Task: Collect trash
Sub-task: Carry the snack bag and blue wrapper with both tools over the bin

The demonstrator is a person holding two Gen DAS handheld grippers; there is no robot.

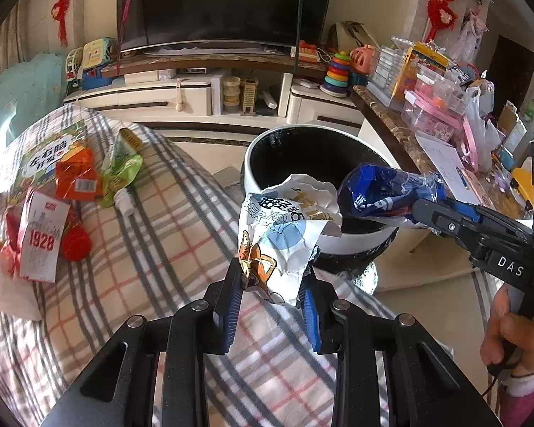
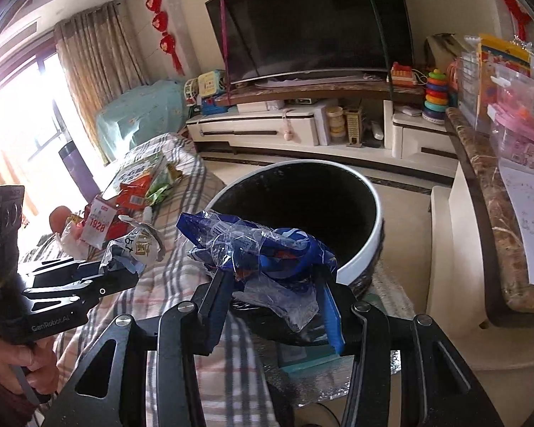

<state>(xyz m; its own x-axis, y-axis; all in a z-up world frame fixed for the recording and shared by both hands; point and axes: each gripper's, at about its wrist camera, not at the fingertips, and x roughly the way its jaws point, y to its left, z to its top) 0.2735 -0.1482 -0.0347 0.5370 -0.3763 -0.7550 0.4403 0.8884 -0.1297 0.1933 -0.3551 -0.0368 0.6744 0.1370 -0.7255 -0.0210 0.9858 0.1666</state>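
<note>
My left gripper (image 1: pixel 274 277) is shut on a crumpled white snack wrapper (image 1: pixel 288 231) with blue print, held just short of the near rim of the round white trash bin (image 1: pixel 359 240) with a black inside. My right gripper (image 2: pixel 274 281) is shut on a crinkled blue and clear plastic bag (image 2: pixel 263 249), which hangs over the bin's (image 2: pixel 359 256) near edge. In the left wrist view the right gripper (image 1: pixel 414 210) reaches in from the right with the blue bag (image 1: pixel 377 192) above the bin's opening. In the right wrist view the left gripper (image 2: pixel 121 270) and its wrapper (image 2: pixel 135 245) show at left.
More wrappers lie on the plaid-covered surface (image 1: pixel 160 249): an orange pack (image 1: pixel 76 178), a green pack (image 1: pixel 119 174), a red and white "1928" pack (image 1: pixel 41 238) and a small white bottle (image 1: pixel 124 201). A cluttered marble counter (image 1: pixel 409 142) stands at right, a TV cabinet (image 1: pixel 203 96) behind.
</note>
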